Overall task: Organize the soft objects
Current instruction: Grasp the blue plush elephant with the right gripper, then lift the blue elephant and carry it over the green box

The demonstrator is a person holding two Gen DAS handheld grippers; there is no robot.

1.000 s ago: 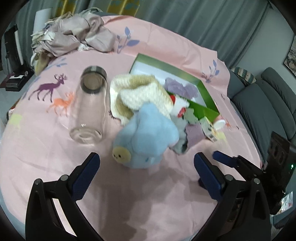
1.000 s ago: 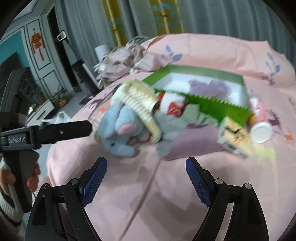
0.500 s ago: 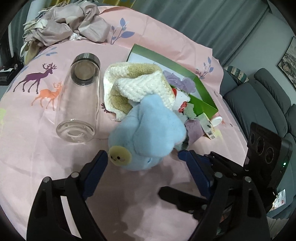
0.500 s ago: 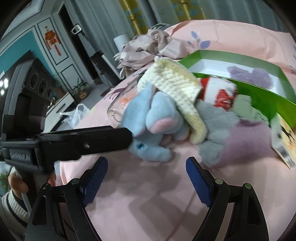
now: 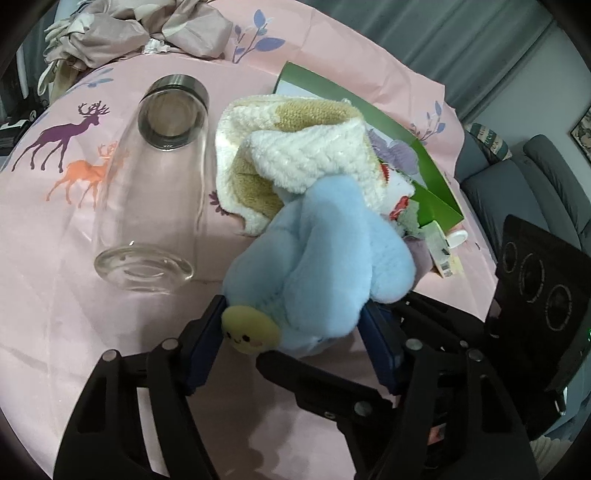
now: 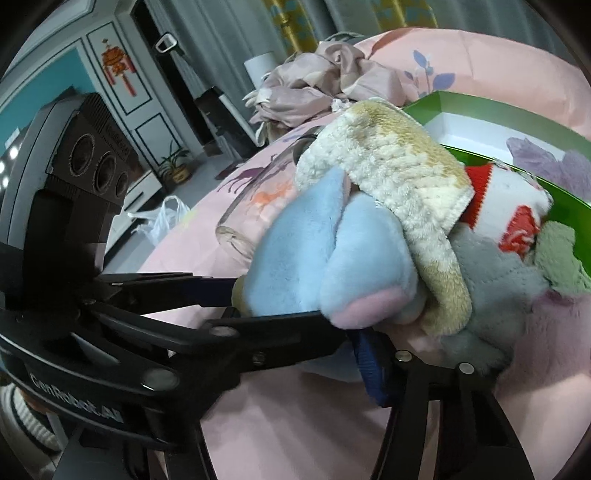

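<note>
A light blue plush toy with a yellow face patch lies on the pink cloth, half under a cream knitted towel. My left gripper has its blue pads on both sides of the plush's near end, touching it. In the right wrist view the plush fills the middle, with the left gripper's arms reaching in from the left. My right gripper is low in front of the plush; only its right blue pad shows. More soft pieces lie by the green box.
A clear glass jar lies on its side left of the plush. A heap of pinkish fabric sits at the back left. A small carton lies right of the pile. A grey sofa stands beyond the table.
Both grippers have moved forward to the plush. The left jaws have narrowed from wide open to pressing the plush's near end. The right gripper came in close beneath it.
</note>
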